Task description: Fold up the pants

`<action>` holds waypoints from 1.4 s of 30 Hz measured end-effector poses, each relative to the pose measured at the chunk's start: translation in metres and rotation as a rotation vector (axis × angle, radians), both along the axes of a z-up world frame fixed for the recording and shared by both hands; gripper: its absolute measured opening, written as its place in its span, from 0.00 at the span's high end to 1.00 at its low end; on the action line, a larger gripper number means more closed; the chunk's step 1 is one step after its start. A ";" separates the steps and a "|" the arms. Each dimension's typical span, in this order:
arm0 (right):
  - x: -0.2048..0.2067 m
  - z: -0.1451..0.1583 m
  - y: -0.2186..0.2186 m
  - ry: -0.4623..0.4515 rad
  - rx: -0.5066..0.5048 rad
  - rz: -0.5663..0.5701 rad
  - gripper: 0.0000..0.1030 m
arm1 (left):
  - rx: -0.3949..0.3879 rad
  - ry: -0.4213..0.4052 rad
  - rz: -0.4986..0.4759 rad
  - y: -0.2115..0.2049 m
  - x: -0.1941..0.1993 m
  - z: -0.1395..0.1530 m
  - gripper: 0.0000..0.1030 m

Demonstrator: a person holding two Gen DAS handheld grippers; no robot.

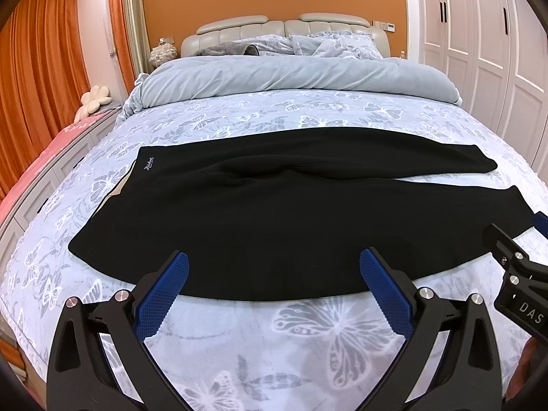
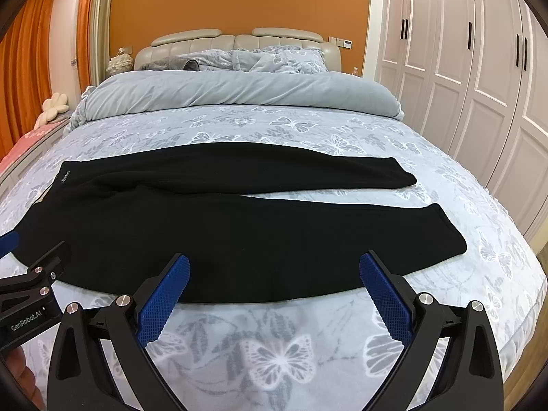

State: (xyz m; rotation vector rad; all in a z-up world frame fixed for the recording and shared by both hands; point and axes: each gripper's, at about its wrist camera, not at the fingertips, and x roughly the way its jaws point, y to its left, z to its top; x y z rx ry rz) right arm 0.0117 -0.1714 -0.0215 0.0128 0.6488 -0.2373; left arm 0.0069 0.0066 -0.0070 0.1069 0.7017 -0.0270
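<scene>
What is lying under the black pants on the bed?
The pants lie flat on the butterfly-print bedspread, which shows on every side. At the waist end a pale strip peeks out; what it is cannot be told. Anything else beneath is covered.

Both wrist cams sit low at the foot of the bed (image 1: 308,342), facing 12 o'clock toward the headboard (image 1: 284,30), close over the sheet. Your left cam stands left of the right cam. They share the black pants (image 2: 222,226), rolled duvet (image 2: 239,92) and orange wall; each catches the other's gripper, at 3 and 9 o'clock.
</scene>
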 end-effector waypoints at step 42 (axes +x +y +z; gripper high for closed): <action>0.003 -0.001 -0.003 0.018 0.028 0.014 0.05 | -0.001 0.026 -0.002 0.002 0.003 -0.007 0.05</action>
